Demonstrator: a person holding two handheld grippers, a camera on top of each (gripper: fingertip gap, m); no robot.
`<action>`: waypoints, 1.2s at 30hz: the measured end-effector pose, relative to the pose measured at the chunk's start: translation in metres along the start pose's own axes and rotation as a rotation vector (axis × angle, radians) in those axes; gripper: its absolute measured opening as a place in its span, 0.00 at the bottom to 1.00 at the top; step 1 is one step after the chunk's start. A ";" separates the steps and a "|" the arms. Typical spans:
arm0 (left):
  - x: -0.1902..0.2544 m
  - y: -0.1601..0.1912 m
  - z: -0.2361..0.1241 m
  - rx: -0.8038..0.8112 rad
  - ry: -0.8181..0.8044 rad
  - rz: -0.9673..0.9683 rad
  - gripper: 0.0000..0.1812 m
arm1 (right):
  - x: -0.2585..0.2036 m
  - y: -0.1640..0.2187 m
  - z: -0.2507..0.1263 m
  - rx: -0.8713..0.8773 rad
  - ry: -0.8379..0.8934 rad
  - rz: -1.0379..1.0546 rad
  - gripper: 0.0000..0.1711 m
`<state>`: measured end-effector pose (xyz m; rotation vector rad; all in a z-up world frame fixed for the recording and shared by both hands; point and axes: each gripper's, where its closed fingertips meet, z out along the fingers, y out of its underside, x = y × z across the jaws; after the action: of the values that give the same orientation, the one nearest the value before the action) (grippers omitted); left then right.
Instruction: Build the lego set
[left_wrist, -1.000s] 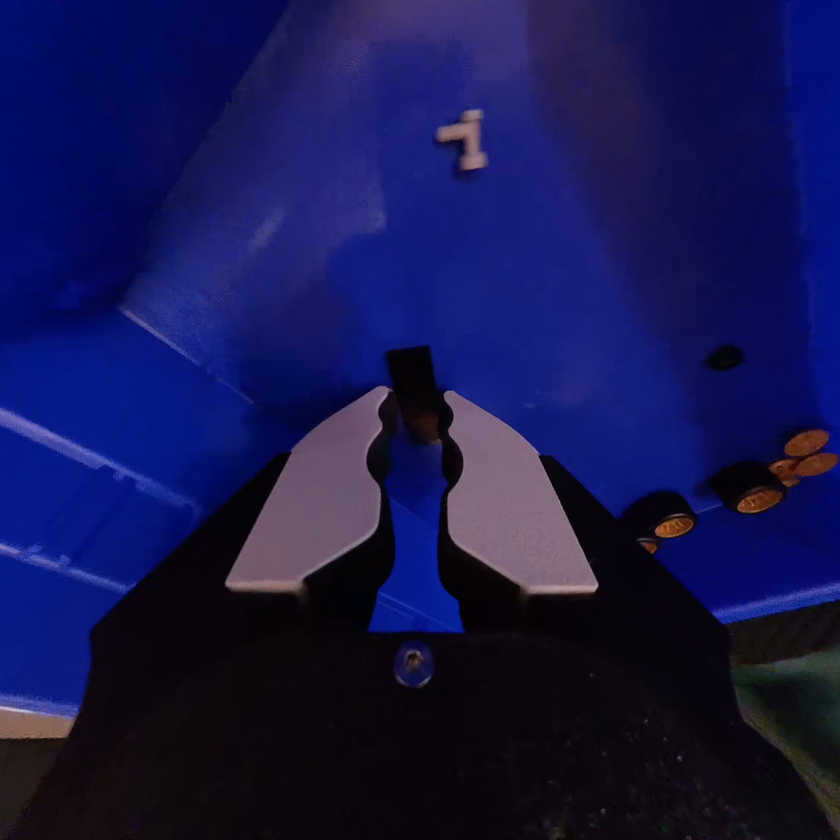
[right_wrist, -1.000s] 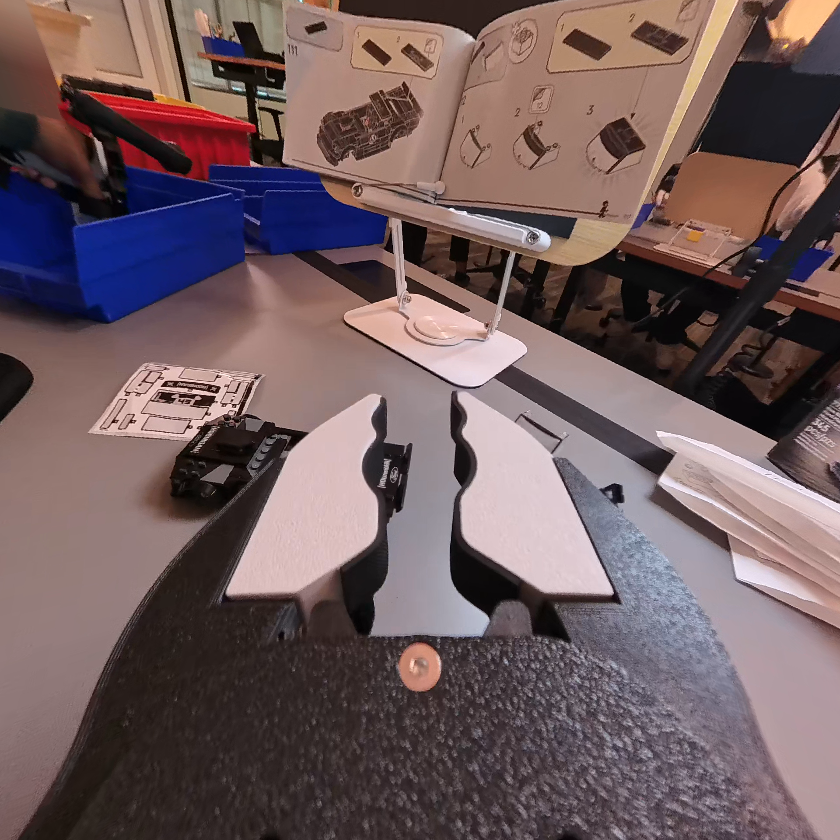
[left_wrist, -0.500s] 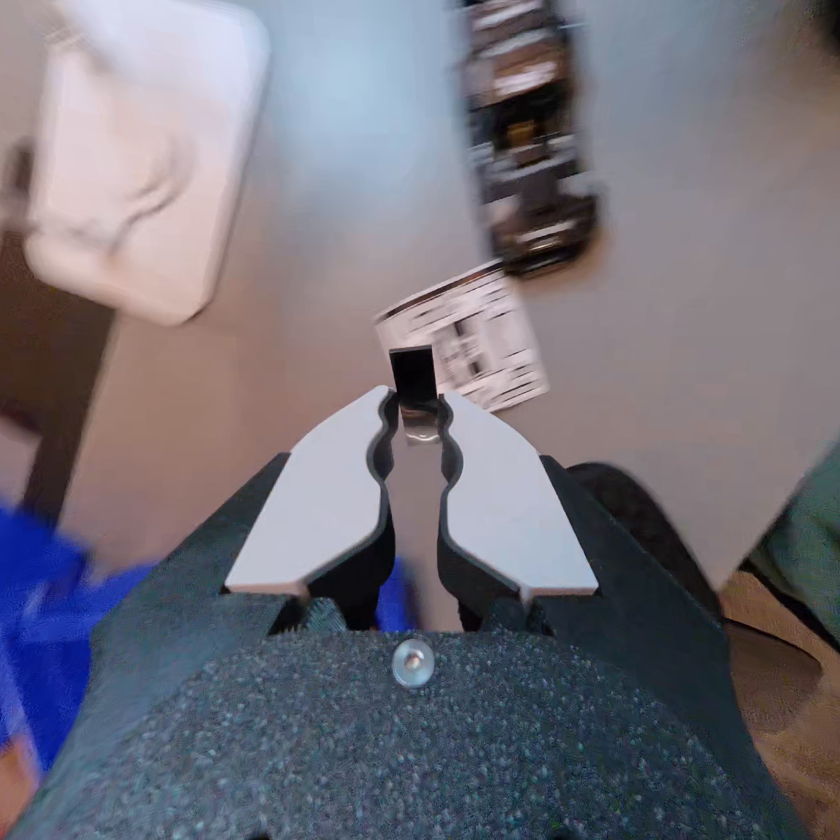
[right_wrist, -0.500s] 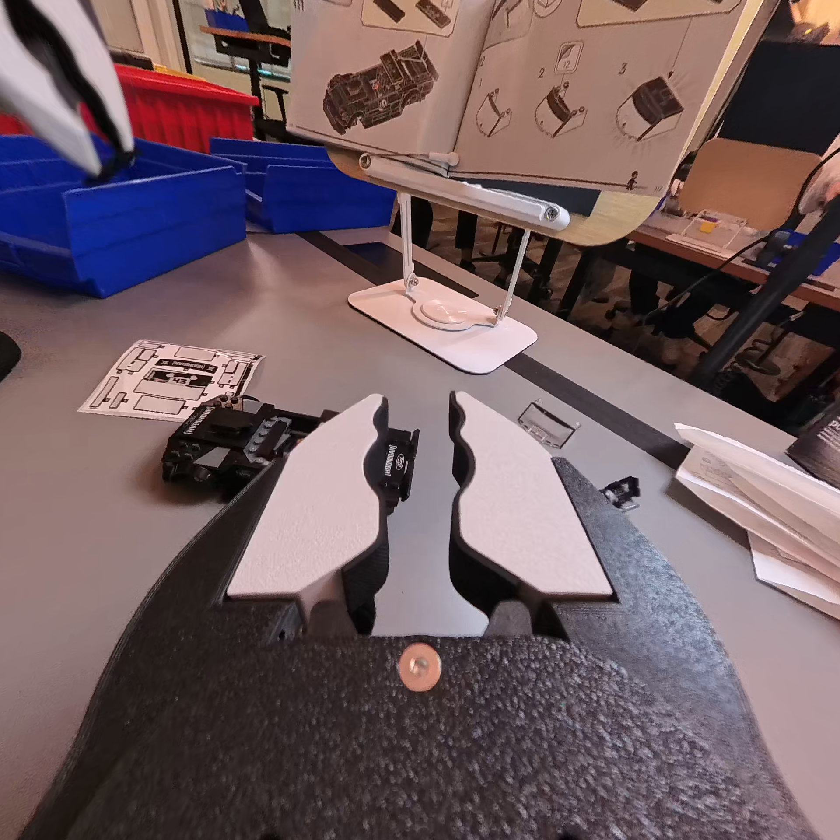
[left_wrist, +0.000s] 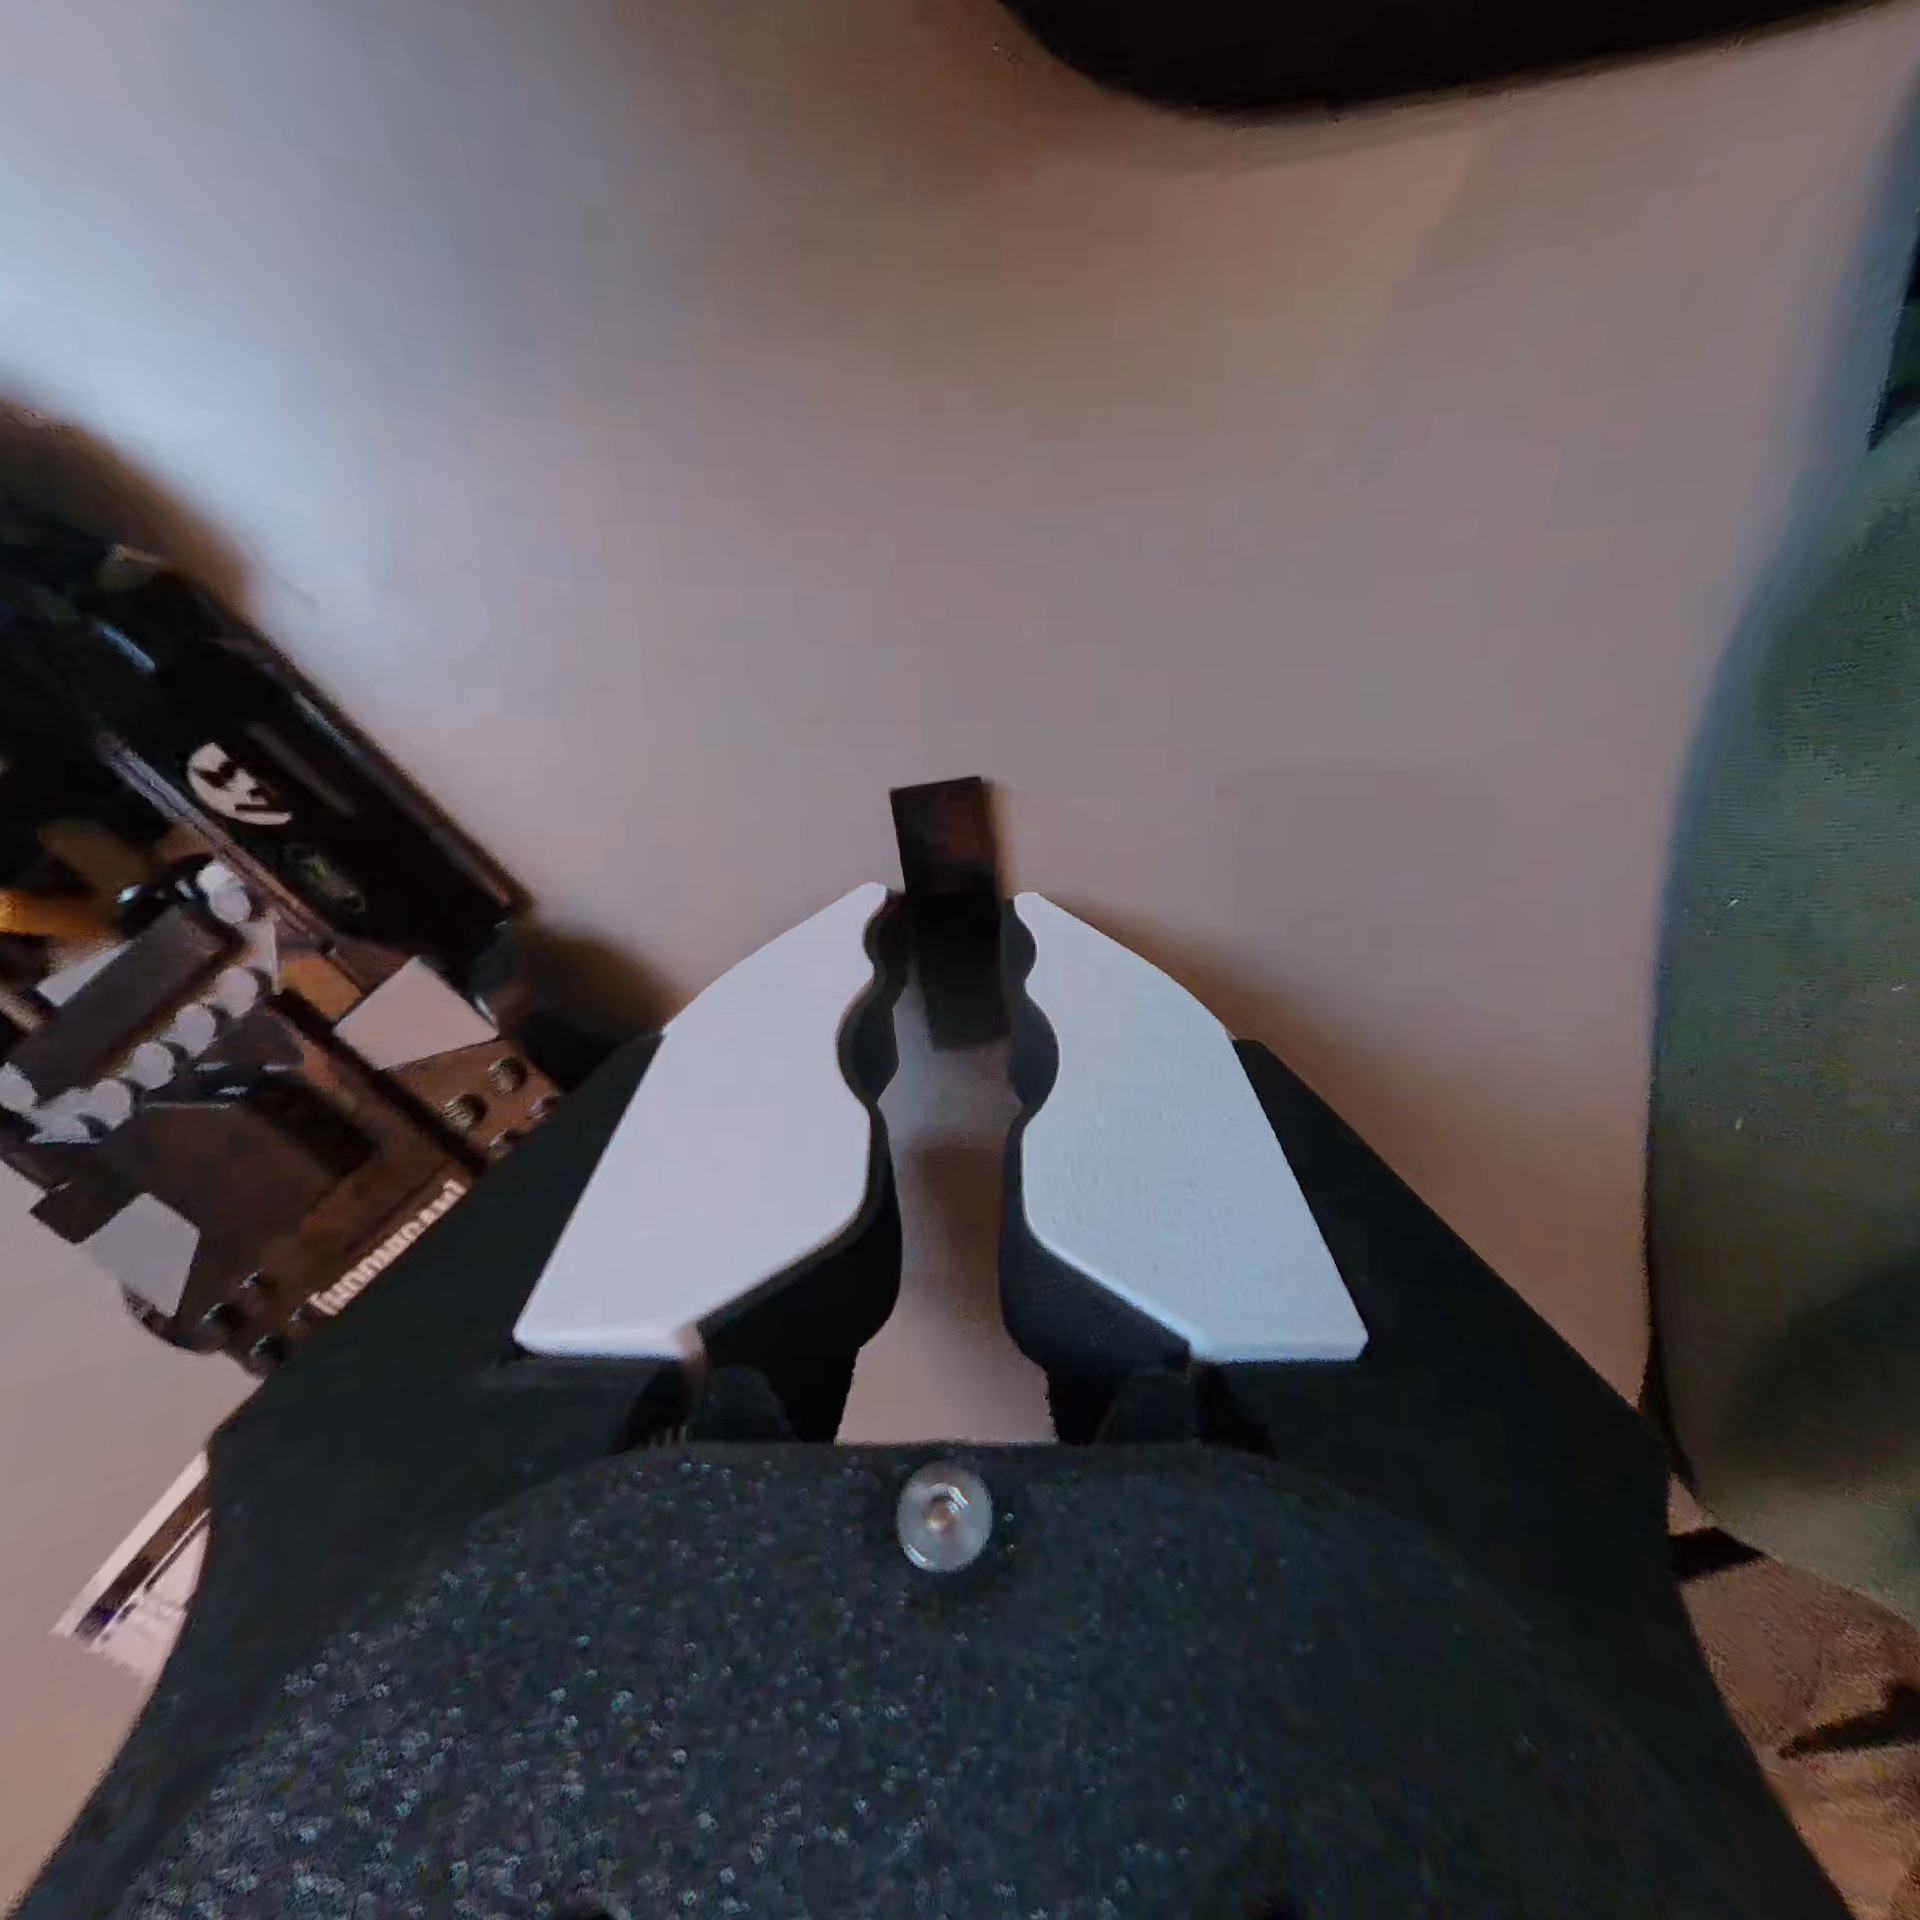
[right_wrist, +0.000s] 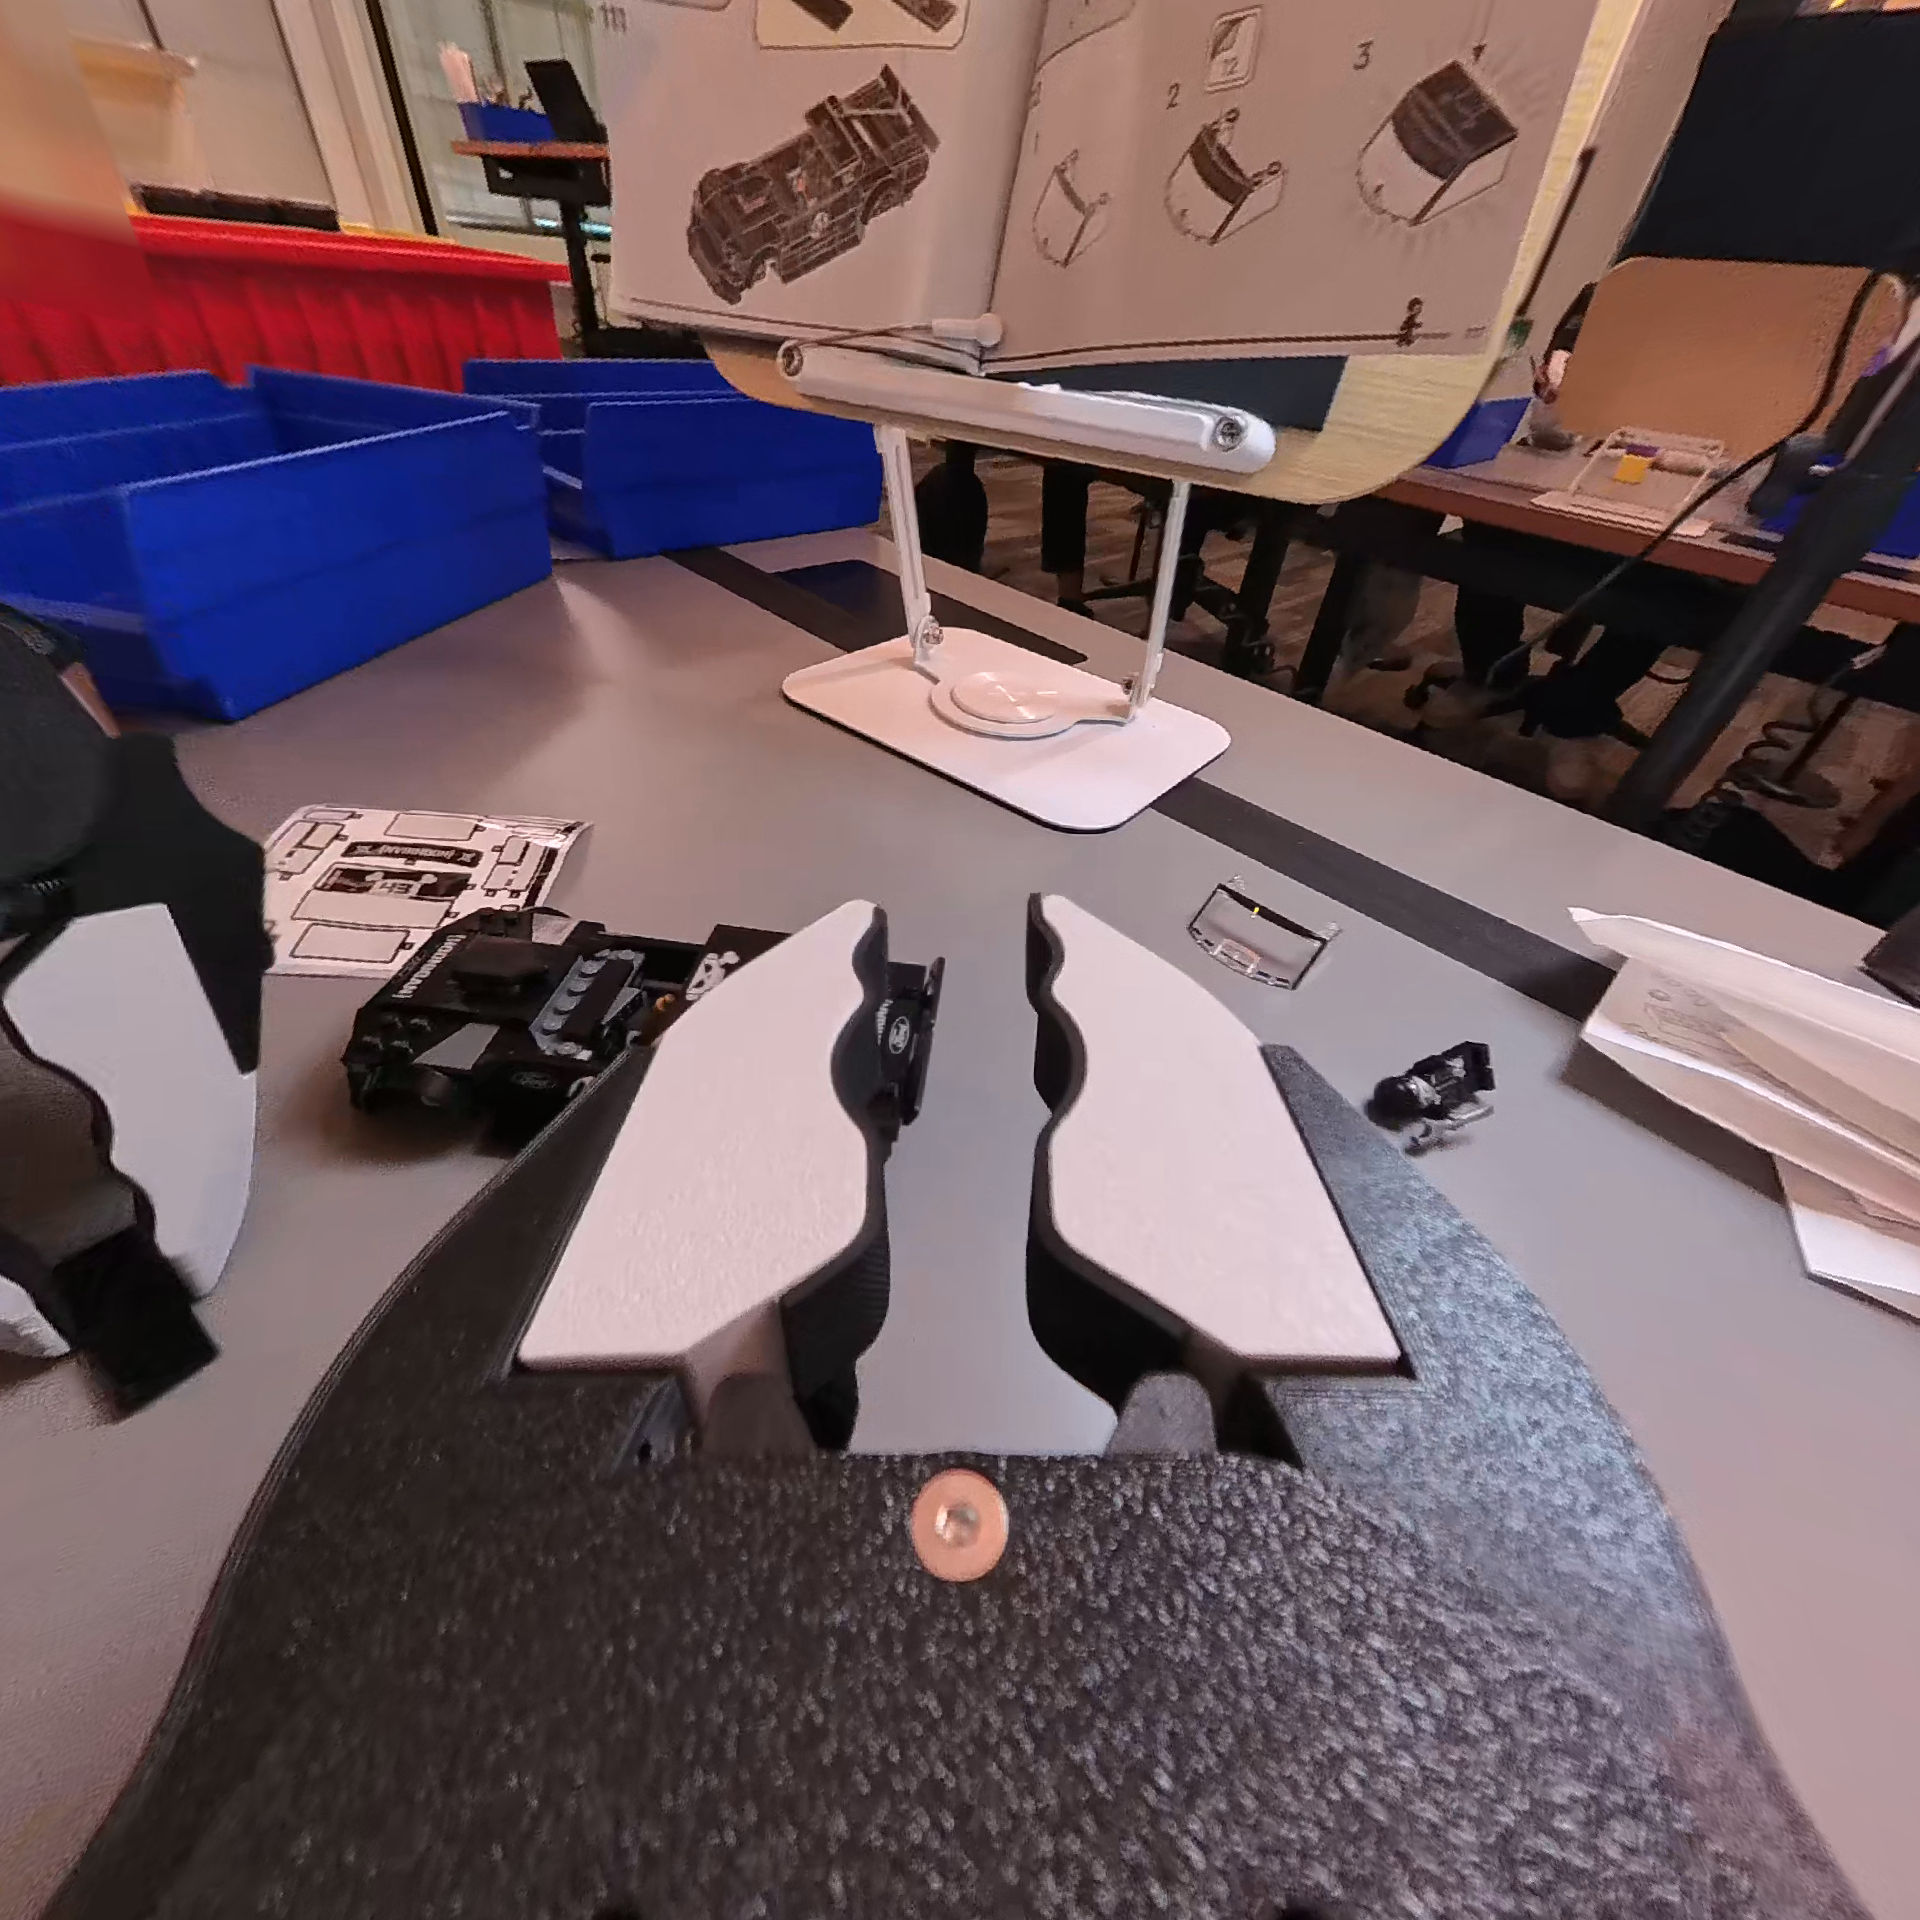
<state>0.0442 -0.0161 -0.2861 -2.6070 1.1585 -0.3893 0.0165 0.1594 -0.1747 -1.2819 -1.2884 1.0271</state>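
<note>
My left gripper (left_wrist: 948, 904) is shut on a small black lego piece (left_wrist: 943, 852) and holds it over the grey table (left_wrist: 1143, 468). The partly built black lego car (left_wrist: 260, 987) lies to its left. In the right wrist view the car (right_wrist: 499, 1018) lies on the table just left of my right gripper (right_wrist: 956, 920). That gripper is open and empty, and the car's end shows beside its left finger. The left gripper's white fingers (right_wrist: 156, 1091) come in from the left edge with the black piece (right_wrist: 145, 1330) below them.
A sticker sheet (right_wrist: 416, 873) lies behind the car. A clear windshield piece (right_wrist: 1262, 935) and a small black part (right_wrist: 1439, 1086) lie to the right, with papers (right_wrist: 1745, 1060) beyond. A white book stand (right_wrist: 1008, 727) holds the instruction booklet (right_wrist: 1091, 156). Blue bins (right_wrist: 270, 520) stand at the back left. One gripper's finger ends stand about 20 cm off the other's.
My left gripper has carried the black piece out of the blue bin, across the table, to beside the car. My right gripper has edged closer to the car.
</note>
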 end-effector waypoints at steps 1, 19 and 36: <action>0.001 -0.003 -0.001 0.028 0.003 -0.005 0.10 | -0.002 0.002 0.001 -0.006 -0.006 -0.004 0.15; -0.086 0.037 -0.038 0.422 -0.230 -0.383 0.45 | -0.014 0.019 0.009 -0.070 -0.061 0.001 0.15; -0.067 0.028 -0.031 0.475 -0.255 -0.264 0.26 | -0.017 0.030 0.013 -0.101 -0.092 0.015 0.15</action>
<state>-0.0290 0.0122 -0.2761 -2.3007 0.5556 -0.3226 0.0066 0.1457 -0.2076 -1.3356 -1.4184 1.0537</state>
